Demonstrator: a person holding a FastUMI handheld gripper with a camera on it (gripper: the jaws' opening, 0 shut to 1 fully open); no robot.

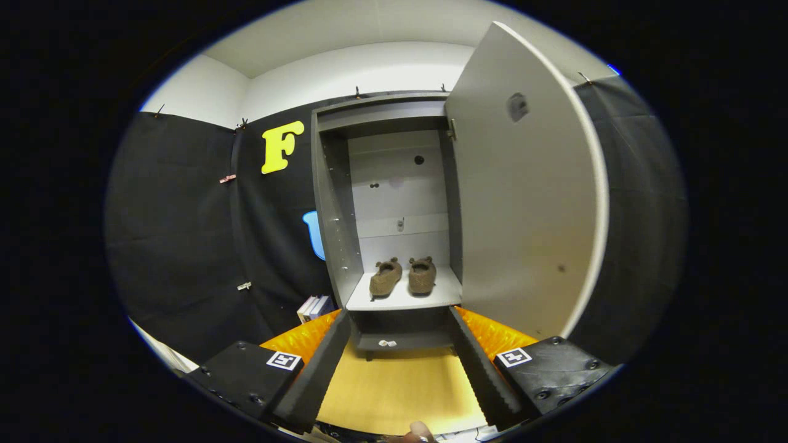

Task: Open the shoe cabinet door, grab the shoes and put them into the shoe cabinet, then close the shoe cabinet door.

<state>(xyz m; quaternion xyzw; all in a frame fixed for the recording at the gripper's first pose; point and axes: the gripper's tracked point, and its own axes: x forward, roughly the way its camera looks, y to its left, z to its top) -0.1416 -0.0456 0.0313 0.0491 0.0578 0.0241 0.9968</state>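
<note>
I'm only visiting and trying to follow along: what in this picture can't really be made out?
- Tall grey shoe cabinet, gripper view: its bottom compartment is dark, so what it holds cannot be told.
- Pale open cabinet door: it hides the wall behind it.
- Pair of brown fuzzy slippers on the shelf: too small to show detail.
- Hand-held gripper: open, holding nothing; the fingers' bases are cut off.
- Small stack of books: partly hidden beside the cabinet.
</note>
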